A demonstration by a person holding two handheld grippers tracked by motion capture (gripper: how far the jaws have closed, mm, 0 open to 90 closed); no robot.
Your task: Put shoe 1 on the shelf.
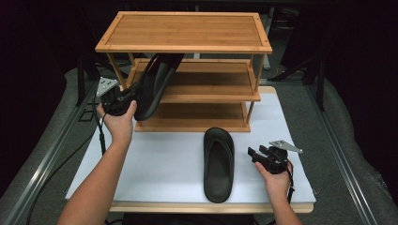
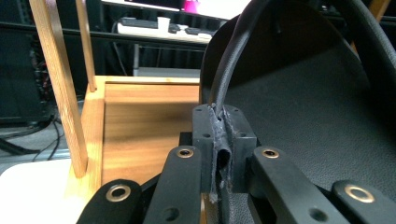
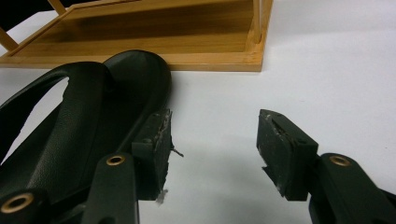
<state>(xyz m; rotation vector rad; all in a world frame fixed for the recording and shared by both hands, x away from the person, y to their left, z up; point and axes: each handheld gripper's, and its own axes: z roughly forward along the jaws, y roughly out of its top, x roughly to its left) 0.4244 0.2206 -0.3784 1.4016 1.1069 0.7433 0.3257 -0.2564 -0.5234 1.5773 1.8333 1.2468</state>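
At the table's near edge, to the right: right gripper (image 1: 254, 153) in the right hand (image 1: 274, 180), low over the white mat (image 1: 164, 164), jaws wide apart with nothing between them. In the right gripper view, bare mat between the pads (image 3: 285, 154), the left pad right next to the edge of a black sandal (image 3: 74, 135); touching or not, cannot tell. Just left of that gripper, this sandal (image 1: 218, 164) flat on the mat, sole down, toe toward the rack (image 1: 185, 70).

Farther back and to the left: left gripper (image 1: 133, 96) in the left hand (image 1: 119, 124), raised in front of the rack, jaws clamped tight on the strap of a second sandal (image 1: 157, 84). Strap pinched between the pads (image 2: 205, 140) in the left gripper view. Second sandal off the mat, tilted on edge, its upper end at the rack's middle shelf (image 1: 206, 79), under the top shelf (image 1: 185, 30).

Beyond, bottom shelf (image 1: 197, 117) bare wood.
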